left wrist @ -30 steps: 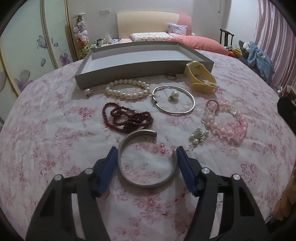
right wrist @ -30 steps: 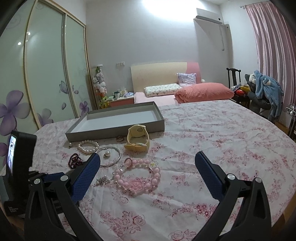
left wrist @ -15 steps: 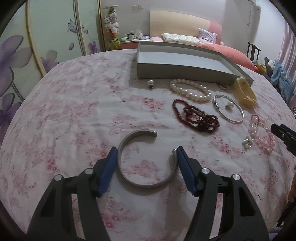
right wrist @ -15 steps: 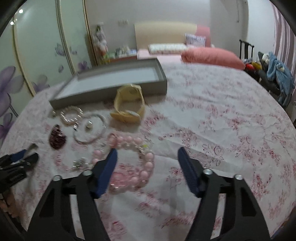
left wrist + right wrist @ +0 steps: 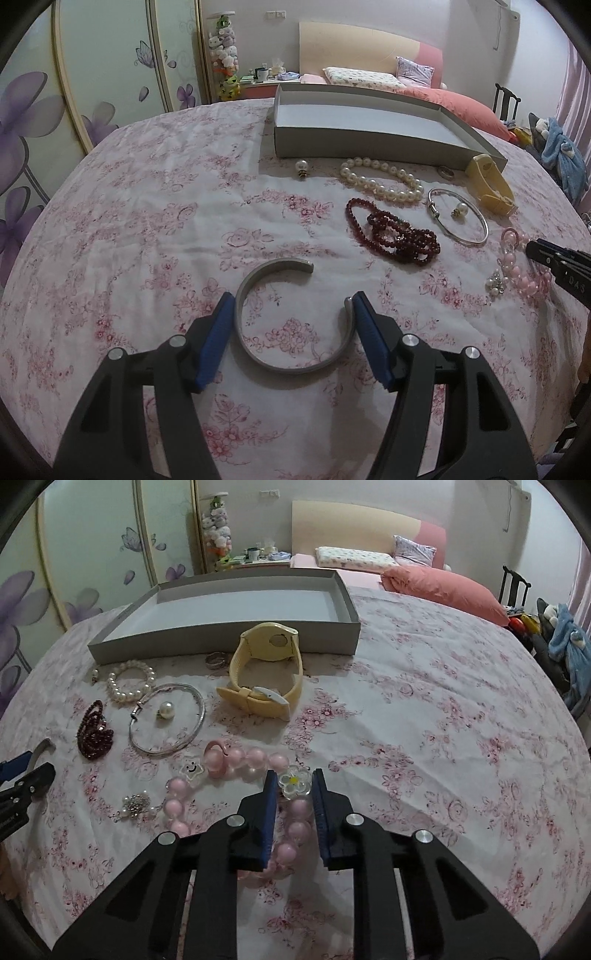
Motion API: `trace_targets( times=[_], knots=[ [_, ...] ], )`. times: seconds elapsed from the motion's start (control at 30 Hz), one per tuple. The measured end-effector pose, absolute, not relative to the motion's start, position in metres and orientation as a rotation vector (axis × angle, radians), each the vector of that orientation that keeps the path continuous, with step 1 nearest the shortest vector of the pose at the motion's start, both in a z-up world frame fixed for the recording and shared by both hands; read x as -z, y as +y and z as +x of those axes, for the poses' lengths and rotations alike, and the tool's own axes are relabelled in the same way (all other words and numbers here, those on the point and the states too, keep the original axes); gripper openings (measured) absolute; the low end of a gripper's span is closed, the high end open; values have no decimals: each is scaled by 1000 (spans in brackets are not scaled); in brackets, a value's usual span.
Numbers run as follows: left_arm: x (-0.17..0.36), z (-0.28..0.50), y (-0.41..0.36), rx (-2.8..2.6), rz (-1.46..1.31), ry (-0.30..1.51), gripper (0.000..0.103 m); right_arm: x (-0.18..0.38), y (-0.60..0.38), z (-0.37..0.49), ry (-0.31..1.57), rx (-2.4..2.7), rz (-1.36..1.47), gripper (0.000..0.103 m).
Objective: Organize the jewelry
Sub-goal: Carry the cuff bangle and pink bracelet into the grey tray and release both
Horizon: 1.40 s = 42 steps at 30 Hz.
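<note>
The left gripper [image 5: 293, 314] clamps the stiff silver cuff [image 5: 291, 317] by its sides on the table [image 5: 147, 221], its hold unchanged. The right gripper [image 5: 293, 794], wide open a second ago, has narrowed around the pink bead bracelet [image 5: 236, 771], loose and floppy, best pinched across its strand; grip uncertain.

I saw a matt metal cuff [image 5: 295, 321], glossy pink beads [image 5: 255, 758], and a floral cloth bedcover [image 5: 147, 206].

Dim, soft shadows, sharp — fisheye-bent edges
</note>
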<state>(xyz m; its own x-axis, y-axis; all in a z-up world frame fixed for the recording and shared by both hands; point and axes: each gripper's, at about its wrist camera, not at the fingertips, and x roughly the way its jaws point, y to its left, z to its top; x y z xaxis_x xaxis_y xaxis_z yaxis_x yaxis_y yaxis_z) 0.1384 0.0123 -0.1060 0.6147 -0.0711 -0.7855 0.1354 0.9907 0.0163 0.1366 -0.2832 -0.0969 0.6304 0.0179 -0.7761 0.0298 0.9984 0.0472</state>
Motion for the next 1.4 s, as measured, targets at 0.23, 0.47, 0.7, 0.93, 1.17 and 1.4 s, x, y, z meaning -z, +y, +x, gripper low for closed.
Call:
trace_targets(
  times=[0.23,0.47,0.7,0.93,1.17,1.4],
  knots=[
    [96,136,15,122,40,861,63,60,-278,115,702,-76,103,20],
    [65,120,8,105,37,694,63,32,-264,95,540,-152,136,20],
    [37,110,-4,58,41,529,63,14,-255,84,415,-141,142,20],
    [15,109,-18,14,68,411,63,0,-247,81,295,-70,106,20],
    [-3,119,-23,-13,81,339,63,-12,-246,87,221,-17,92,20],
    [-18,134,-32,-27,85,280,63,-26,-248,102,139,24,81,20]
  ],
)
